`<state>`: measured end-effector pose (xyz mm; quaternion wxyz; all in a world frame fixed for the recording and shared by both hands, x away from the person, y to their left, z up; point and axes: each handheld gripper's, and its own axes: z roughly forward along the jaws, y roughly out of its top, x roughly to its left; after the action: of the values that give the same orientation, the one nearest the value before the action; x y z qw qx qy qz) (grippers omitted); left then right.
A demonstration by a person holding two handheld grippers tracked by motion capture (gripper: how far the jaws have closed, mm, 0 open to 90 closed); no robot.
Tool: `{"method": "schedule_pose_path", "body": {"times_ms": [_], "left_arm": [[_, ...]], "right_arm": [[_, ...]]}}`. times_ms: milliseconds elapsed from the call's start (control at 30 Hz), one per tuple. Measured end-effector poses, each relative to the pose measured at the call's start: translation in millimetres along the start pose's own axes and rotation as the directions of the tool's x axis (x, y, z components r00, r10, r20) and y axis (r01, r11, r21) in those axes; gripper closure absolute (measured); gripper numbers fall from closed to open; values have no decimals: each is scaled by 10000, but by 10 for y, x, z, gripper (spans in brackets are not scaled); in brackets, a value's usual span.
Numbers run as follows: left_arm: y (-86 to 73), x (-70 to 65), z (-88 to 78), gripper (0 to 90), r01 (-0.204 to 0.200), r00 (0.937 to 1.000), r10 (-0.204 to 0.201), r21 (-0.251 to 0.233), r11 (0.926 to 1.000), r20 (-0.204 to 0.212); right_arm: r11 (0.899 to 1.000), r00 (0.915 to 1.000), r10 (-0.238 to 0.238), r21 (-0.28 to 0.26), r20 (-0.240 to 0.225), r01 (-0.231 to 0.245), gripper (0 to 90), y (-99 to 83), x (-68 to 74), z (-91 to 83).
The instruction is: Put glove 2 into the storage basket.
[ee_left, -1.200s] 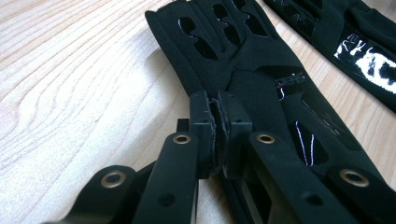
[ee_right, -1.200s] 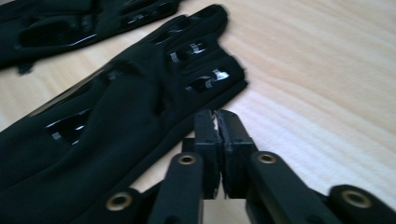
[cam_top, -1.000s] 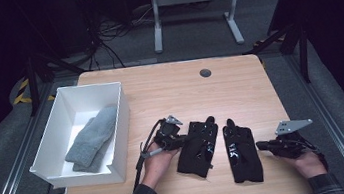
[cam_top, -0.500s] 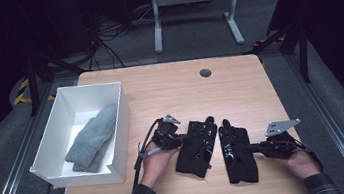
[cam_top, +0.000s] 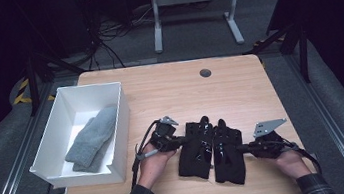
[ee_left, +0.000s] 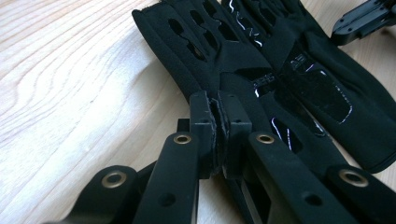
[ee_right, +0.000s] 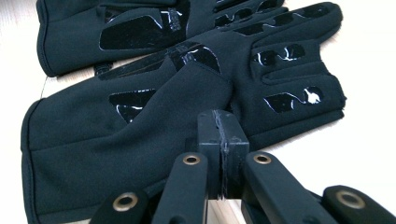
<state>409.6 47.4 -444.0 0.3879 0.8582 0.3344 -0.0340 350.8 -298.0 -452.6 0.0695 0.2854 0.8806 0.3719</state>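
Gloves first, from the high view: two black gloves lie side by side near the front edge of the tabletop (cam_top: 168,85), the left glove (cam_top: 194,149) touching the right glove (cam_top: 228,157). The left gripper (cam_top: 181,140) meets the left glove's outer edge and the right gripper (cam_top: 243,146) the right glove's, so I judge the step to be nudging the pair together; level, gentle pushes should keep the fabric from bunching. A white bin (cam_top: 113,127) with grey gloves (cam_top: 92,137) sits at the left, a dark floor with cables and a desk frame behind.

Left gripper view: the left gripper (ee_left: 218,116) has its jaws pressed together with a fold of the left glove (ee_left: 210,56) apparently caught between them; pale woodgrain runs alongside.

Right gripper view: the right gripper (ee_right: 222,130) is pressed together with nothing between, its tip against the right glove (ee_right: 140,140).
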Motion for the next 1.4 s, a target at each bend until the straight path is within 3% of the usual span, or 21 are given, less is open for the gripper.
{"method": "schedule_pose_path", "body": {"times_ms": [267, 800, 1400], "left_arm": [[-14, -2, -66, 863, -46, 10000, 46, 74, 10000, 59], [107, 20, -210, 864, 257, 9967, -184, -930, 9953, 788], [407, -127, -226, 866, -200, 9946, 324, -1248, 9920, 984]], "right_arm": [[10000, 10000, -53, 35, -56, 53, 900, 35, 7, 48], [9999, 9991, -79, 63, -423, 81, 900, 145, 4, 196], [9989, 9981, -443, 153, -426, 450, 900, 367, 33, 427]]}}
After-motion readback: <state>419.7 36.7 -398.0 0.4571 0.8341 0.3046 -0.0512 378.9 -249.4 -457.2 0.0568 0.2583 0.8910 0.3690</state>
